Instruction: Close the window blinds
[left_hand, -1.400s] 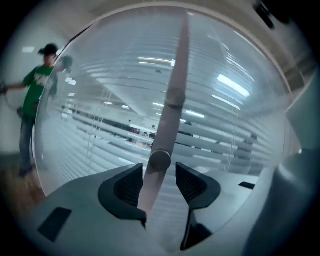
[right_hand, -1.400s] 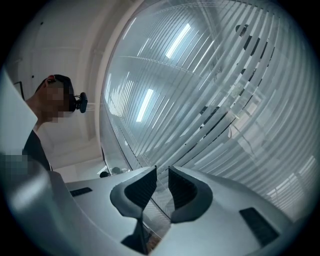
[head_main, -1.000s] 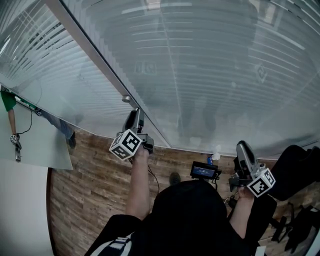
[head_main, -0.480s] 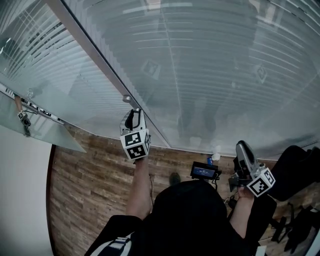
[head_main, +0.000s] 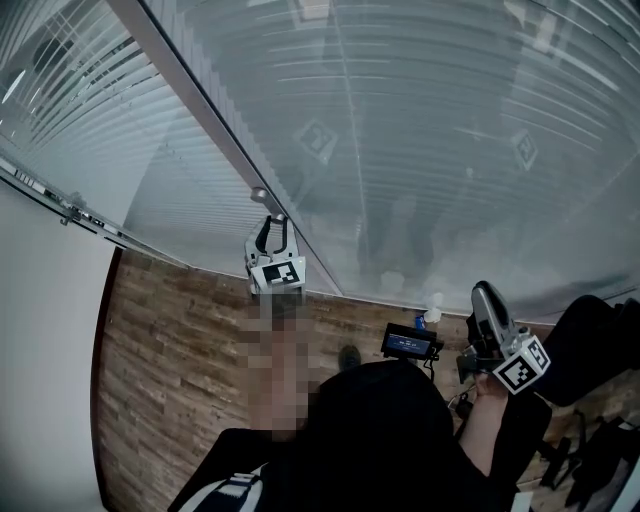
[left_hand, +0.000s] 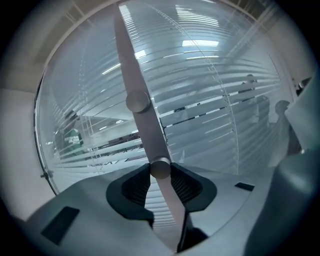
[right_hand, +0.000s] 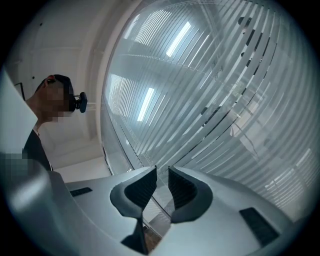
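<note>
left claw clamps the lower knob on the window's grey strip; right claw hangs slightly parted, empty.

Nothing can be read. A green patch at nine o'clock in the left gripper view bears pale print too small to make out. The small screen only glows blue.

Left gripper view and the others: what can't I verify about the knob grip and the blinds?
- Left gripper view: the lower knob sits between the left gripper's pads; its stem is hidden behind it.
- Head view: the gripper body covers that knob; only the upper knob shows.
- All views: reflections on the glass blur the blind slats; how far they are shut is unclear.
- Right gripper view: the right gripper, empty, cuts off the glass's lower edge.
</note>
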